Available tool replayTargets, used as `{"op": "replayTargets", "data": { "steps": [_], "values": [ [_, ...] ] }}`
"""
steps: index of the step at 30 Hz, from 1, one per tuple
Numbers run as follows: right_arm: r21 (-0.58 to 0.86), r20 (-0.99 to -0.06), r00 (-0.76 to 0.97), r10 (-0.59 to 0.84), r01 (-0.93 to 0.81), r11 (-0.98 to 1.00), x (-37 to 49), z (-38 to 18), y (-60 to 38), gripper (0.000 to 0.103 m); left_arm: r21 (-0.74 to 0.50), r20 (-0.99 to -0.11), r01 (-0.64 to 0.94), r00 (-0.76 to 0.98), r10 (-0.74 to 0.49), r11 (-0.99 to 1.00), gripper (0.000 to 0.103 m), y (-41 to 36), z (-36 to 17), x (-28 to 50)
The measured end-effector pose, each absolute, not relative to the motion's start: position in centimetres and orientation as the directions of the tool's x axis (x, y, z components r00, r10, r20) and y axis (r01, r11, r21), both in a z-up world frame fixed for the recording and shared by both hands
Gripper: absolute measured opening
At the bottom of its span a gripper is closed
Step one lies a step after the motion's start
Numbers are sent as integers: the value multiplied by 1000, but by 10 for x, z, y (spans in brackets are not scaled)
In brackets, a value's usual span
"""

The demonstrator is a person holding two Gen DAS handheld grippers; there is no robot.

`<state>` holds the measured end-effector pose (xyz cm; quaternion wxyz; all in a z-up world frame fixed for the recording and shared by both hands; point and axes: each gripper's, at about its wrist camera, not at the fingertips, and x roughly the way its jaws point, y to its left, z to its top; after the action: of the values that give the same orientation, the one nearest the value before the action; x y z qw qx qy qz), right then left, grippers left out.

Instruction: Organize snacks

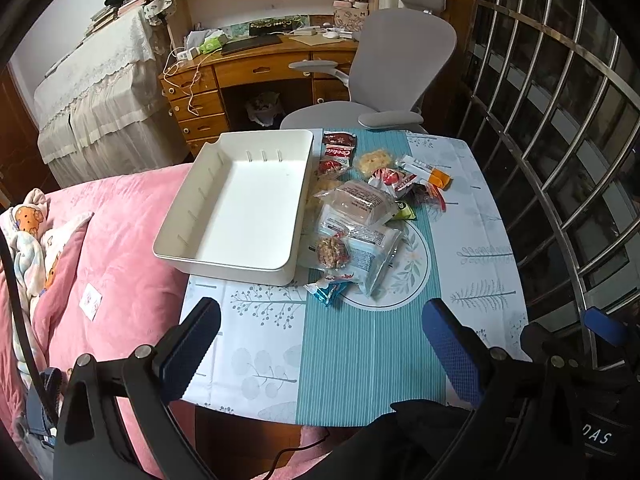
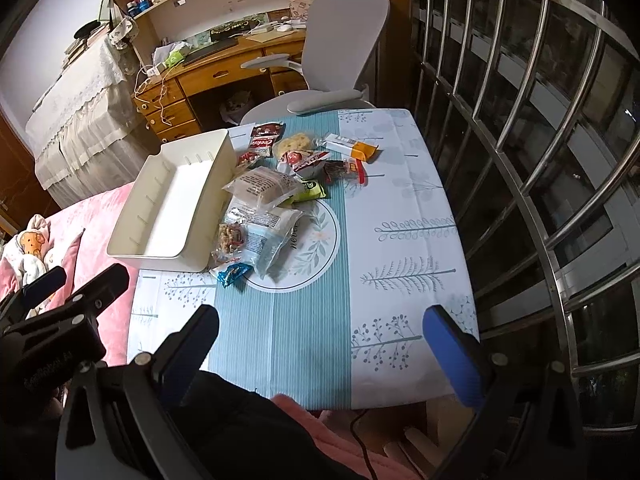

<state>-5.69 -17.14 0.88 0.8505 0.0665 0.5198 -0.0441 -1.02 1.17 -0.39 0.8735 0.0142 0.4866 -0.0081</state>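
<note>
— Both grippers, left gripper (image 1: 320,344) and right gripper (image 2: 320,344), gape wide, holding nothing.
— Where are the snacks?
— I see the snack packets (image 1: 356,216) piled beside the white bin (image 1: 240,200). They look light and crinkly; I'd pinch an edge.

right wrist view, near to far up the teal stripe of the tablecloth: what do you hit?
blue wrapped candy → nut cluster pack → big clear bread pack → red Cookies packet → grey office chair
</note>
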Motion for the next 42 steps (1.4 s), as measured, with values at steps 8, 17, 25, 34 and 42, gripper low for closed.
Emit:
{"op": "replayTargets", "data": {
  "steps": [8,17,25,34,42],
  "values": [
    [65,-892,452,-6,142,988,-56,9,-172,102,20,-848,25,530,3,1000,100,12,-3,-8],
    [52,-889,457,-22,149,987,-55,9,-171,102,33,-844,39,537,7,999,100,16,1,-3],
    [33,-887,459,-54,180,983,-49,12,-163,102,37,-845,67,535,-4,997,100,24,1,5],
    [51,-872,485,-73,237,970,-39,14,-154,102,27,-866,153,498,-54,988,100,38,-9,22],
    [77,-856,513,-64,249,965,-36,7,-139,102,-7,-911,199,403,-88,980,100,51,-37,41]
  ]
}}
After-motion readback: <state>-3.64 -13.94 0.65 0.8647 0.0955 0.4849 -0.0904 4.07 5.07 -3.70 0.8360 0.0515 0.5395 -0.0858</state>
